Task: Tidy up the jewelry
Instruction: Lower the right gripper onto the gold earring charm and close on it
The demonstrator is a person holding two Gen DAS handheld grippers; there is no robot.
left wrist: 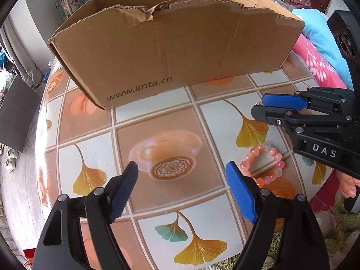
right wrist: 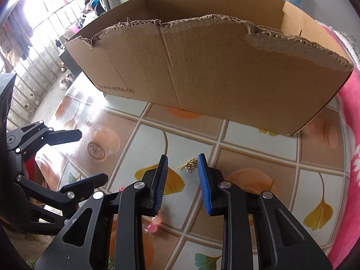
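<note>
Left hand-held gripper (left wrist: 182,168) wide open, empty, above patterned bench (left wrist: 157,117); pink bead bracelet (left wrist: 263,164) beside it. Right hand-held gripper (right wrist: 182,160) part-open, empty, near small gold chain (right wrist: 190,164); torn brown cardboard box (right wrist: 202,67) behind.

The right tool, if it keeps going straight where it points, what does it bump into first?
Probably the small gold chain lying on the table, just ahead of the right tool. Depth is hard to judge, so it might meet the tabletop first.
</note>
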